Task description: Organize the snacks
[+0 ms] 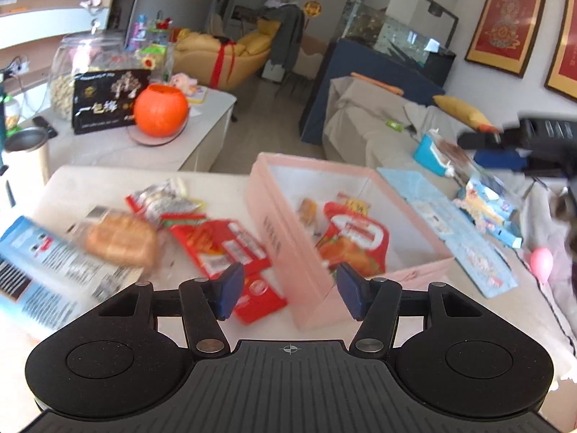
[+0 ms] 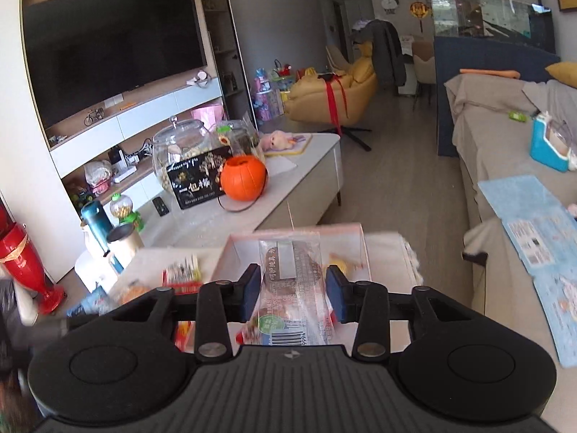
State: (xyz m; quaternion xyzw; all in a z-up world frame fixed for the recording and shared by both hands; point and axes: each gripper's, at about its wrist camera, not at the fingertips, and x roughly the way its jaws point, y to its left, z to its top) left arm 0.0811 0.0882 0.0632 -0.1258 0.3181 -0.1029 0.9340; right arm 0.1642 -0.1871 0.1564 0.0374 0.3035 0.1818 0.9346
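The right tongs [image 2: 293,288] hover over the pink box [image 2: 230,252], pads spread beside a clear-wrapped snack [image 2: 292,281], apparently releasing it. The left tongs [image 1: 286,290] gape empty above the table [image 1: 72,184]; next, likely, the bread packet [image 1: 120,240].

A pink box [image 1: 288,238] stands open on a pale table [image 1: 90,180], holding a red-and-orange snack bag [image 1: 351,241]. Left of it lie a red packet [image 1: 223,245], a wrapped bread roll [image 1: 122,240] and a blue-and-white box [image 1: 43,267], blurred. The left gripper [image 1: 286,294] hangs above the pink box's near corner, blue pads apart and empty. An orange pumpkin bucket [image 1: 161,110] sits on a far counter.
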